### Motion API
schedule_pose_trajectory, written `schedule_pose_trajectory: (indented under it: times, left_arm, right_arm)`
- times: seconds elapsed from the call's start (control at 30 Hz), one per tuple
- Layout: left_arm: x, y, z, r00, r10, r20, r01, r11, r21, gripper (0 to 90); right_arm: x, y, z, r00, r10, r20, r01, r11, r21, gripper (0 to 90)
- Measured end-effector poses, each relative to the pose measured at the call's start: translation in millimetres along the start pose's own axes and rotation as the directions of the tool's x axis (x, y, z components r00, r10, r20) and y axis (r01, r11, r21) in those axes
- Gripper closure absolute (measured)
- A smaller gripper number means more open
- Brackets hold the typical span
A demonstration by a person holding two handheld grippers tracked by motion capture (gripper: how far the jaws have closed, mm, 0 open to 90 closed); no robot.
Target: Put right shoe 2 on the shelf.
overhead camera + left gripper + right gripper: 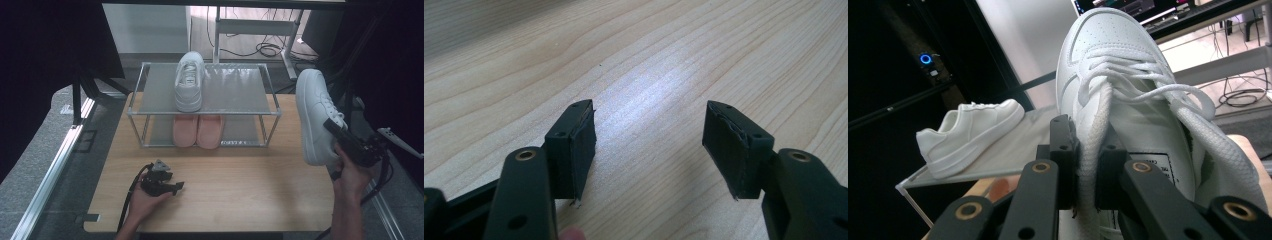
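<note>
The right gripper (1087, 165) pinches a white sneaker (1128, 100) by its collar edge, toe pointing away beyond the jaws. That thin hold could slip and drop the shoe short of the rack (150, 112). The left gripper (649, 150) rests wide, empty.

Pink slippers (198, 131) on lower shelf of metal rack (135, 111).

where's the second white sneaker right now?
In the high view the second white sneaker hangs off the table's right edge, right of the rack, clamped by its collar in the right gripper.
</note>
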State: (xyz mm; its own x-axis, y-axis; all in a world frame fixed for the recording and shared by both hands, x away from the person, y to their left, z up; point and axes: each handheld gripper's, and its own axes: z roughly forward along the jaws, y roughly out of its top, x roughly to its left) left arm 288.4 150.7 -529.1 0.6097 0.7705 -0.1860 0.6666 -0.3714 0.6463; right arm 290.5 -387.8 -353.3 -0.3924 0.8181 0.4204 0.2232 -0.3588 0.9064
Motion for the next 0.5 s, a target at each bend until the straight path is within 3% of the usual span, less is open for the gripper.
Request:
schedule_pose_trajectory:
  times: [0.5]
  left_arm:
    - [0.3, 0.1, -0.4, 1.0000, 0.002, 0.002, -0.002, 1.0000, -0.001, 38.7]
  right_arm:
    - [27.1, 15.7, 24.4, 0.9990, -0.017, -0.041, 0.016, 1.000, -0.011, 83.1]
